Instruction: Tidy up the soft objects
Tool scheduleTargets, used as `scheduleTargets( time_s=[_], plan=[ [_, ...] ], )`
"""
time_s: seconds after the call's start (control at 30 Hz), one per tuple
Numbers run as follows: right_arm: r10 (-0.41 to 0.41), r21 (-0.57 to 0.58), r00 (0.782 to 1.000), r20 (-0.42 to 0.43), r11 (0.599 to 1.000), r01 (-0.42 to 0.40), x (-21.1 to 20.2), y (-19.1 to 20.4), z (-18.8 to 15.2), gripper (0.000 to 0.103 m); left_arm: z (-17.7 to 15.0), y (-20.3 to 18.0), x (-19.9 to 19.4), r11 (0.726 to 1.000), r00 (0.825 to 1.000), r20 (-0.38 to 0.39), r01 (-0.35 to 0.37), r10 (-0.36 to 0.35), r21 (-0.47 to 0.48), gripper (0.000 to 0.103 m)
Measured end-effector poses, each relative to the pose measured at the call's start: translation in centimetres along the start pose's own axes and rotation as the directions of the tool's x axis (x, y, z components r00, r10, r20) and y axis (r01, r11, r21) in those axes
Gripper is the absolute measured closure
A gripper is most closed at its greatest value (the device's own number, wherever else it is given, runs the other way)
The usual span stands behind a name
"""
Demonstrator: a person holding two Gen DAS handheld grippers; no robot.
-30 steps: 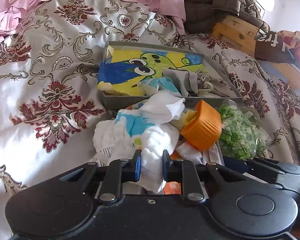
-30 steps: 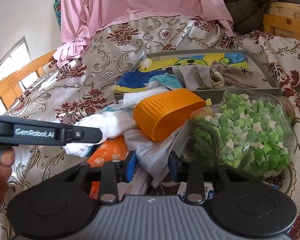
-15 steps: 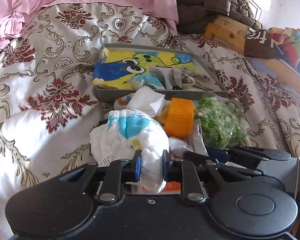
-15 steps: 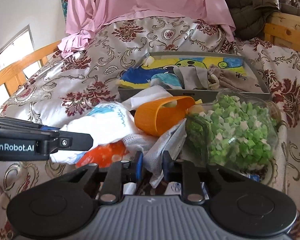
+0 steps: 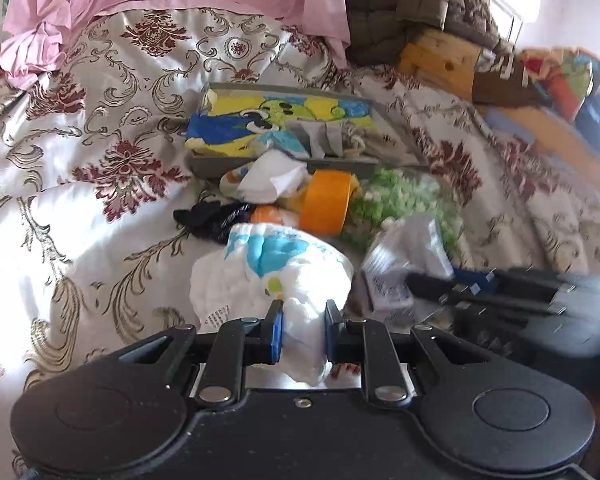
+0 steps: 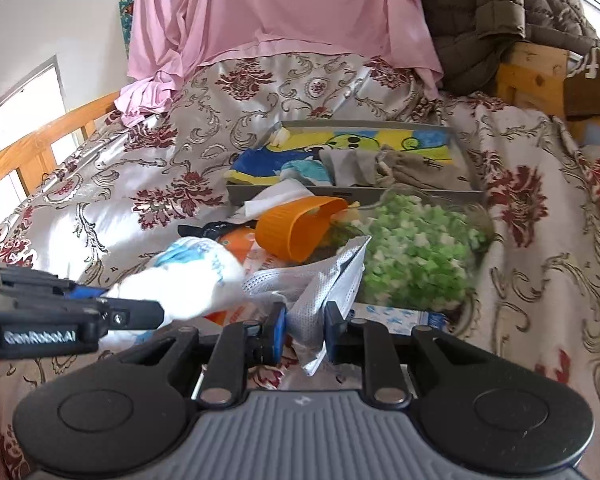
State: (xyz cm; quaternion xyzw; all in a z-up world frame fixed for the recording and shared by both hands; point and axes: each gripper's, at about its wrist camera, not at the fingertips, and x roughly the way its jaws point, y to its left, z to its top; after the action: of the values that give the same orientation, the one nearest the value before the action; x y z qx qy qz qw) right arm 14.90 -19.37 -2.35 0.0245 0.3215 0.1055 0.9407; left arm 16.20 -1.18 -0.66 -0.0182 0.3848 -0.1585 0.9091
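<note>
Right gripper [image 5: 440, 280] motion-blurred; green-filled bag [image 6: 412, 252] smeared, contents unidentifiable.

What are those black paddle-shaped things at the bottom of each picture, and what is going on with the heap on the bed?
They are hand-held grasping tools, one in each of a person's hands; no robot arm is involved. A small camera on each tool looks forward along its two fingers, giving the two pictures.

The left tool is clamped on a white cloth with blue patches. The right tool pinches a pale grey mesh face mask.

Both come from a heap on the flowered satin bedspread: an orange ribbed plastic cup lying on its side, a clear bag of green and white bits and a black crumpled item. Behind it sits a grey tray already holding folded fabrics.
</note>
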Motion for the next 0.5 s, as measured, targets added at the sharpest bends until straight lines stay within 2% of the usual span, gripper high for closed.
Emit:
scheduleTargets(
  time_s=[0.2, 0.33, 0.4, 0.47, 0.5],
  plan=[
    [-0.01, 0.011, 0.999, -0.048, 1.0, 0.011, 0.9, -0.3, -0.4, 0.079, -0.7, -0.1, 0.8, 0.998, 0.997, -0.035, -0.065, 0.065, -0.001, 0.079],
    [-0.018, 0.018, 0.996, -0.091, 1.0, 0.019, 1.8, -0.4, -0.9, 0.077, -0.8, 0.1, 1.3, 0.997, 0.996, -0.045, -0.072, 0.072, -0.002, 0.072],
    [-0.018, 0.036, 0.995, -0.102, 0.999, 0.022, 2.1, -0.6, -0.9, 0.072, -0.8, 0.1, 1.4, 0.997, 0.996, -0.034, -0.077, 0.077, -0.005, 0.068],
    [-0.016, 0.055, 0.994, -0.104, 0.998, 0.022, 2.2, -0.9, -0.9, 0.069, -0.7, 0.0, 1.6, 0.996, 0.996, -0.025, -0.089, 0.089, 0.006, 0.059],
    [-0.017, 0.059, 0.995, -0.103, 0.998, 0.023, 2.3, -0.9, -0.9, 0.067, -0.7, -0.1, 1.7, 0.995, 0.995, -0.02, -0.101, 0.101, 0.015, 0.057]
  ],
)
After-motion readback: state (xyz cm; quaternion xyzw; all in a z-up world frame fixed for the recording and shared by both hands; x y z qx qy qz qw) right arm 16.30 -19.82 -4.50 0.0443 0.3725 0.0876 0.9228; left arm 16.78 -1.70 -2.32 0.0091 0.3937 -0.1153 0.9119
